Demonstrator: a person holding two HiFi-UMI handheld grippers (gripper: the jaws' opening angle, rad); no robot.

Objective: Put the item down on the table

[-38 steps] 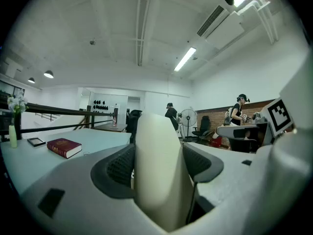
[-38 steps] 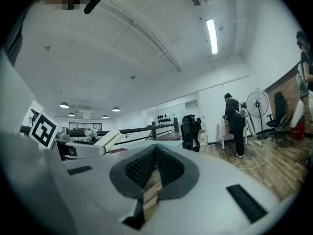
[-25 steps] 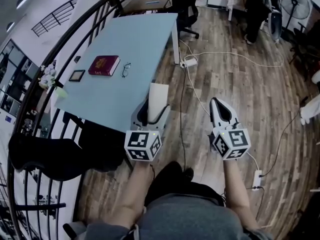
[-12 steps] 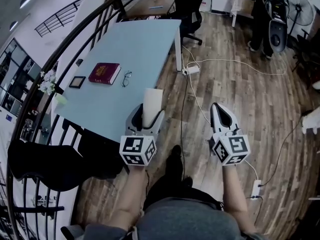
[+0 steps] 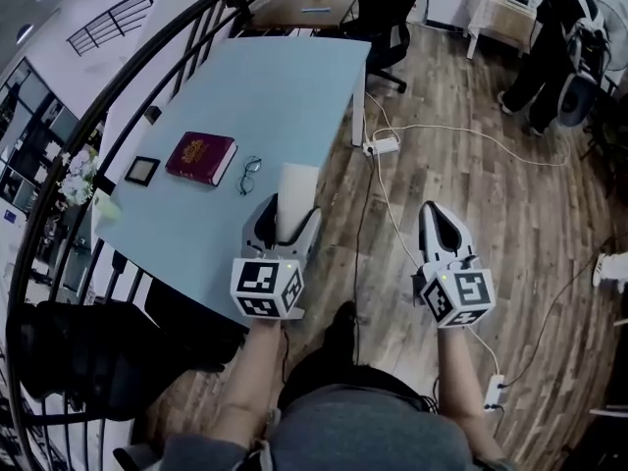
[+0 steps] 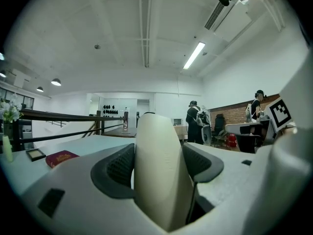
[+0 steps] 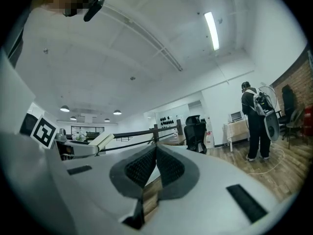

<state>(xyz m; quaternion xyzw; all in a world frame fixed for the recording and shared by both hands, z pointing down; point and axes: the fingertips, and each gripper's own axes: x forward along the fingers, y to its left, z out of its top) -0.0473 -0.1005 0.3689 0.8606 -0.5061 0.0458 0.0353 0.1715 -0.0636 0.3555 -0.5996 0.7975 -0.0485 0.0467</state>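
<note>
My left gripper (image 5: 285, 226) is shut on a flat cream-white item (image 5: 294, 196) that sticks up from its jaws, held over the near edge of the light-blue table (image 5: 265, 96). In the left gripper view the cream item (image 6: 159, 170) fills the gap between the dark pads. My right gripper (image 5: 441, 226) hangs over the wooden floor to the right of the table. Its jaws are shut with nothing between them, and its pads (image 7: 168, 169) meet in the right gripper view.
On the table lie a red book (image 5: 201, 157), a pair of glasses (image 5: 249, 175) and a small framed picture (image 5: 142, 171). A black railing (image 5: 108, 135) curves along the left. Cables and a power strip (image 5: 381, 146) lie on the floor. Office chairs (image 5: 392, 18) stand beyond; a person (image 5: 545, 52) stands far right.
Both grippers have moved forward toward the table. The left one with the cream item now stands over the table's near edge. The jaws have not changed.
</note>
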